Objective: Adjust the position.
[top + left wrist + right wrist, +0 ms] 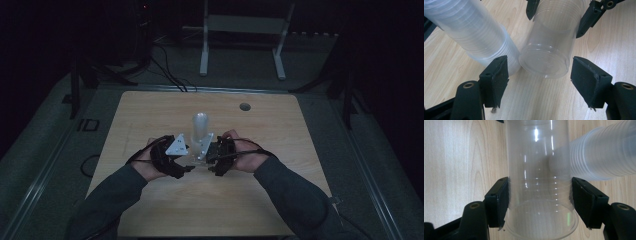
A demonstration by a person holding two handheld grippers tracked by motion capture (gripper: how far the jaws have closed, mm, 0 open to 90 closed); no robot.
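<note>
The right gripper (540,202) is clamped across the ribbed band just below the rim of a single clear plastic cup (539,170), one black pad pressed on each side, so the cup's long axis runs straight out from that gripper, open mouth nearest it and base pointing away. The left gripper (539,75) faces it from the opposite end with its jaws apart: the cup's round base (544,61) lies between the pads (499,75) with a gap on either side, nothing pressing. So the left gripper is the free one, and the cup points base-first into it. Just beside the cup, on the left gripper's left pad side, lies a long nested stack of clear plastic cups (471,32), angled away and close enough that the pad nearly brushes its lowest rims; that is the tight side. In the high view both grippers meet near the middle of the pale wooden table (280,130), well clear of its edges, with open tabletop on all sides.
</note>
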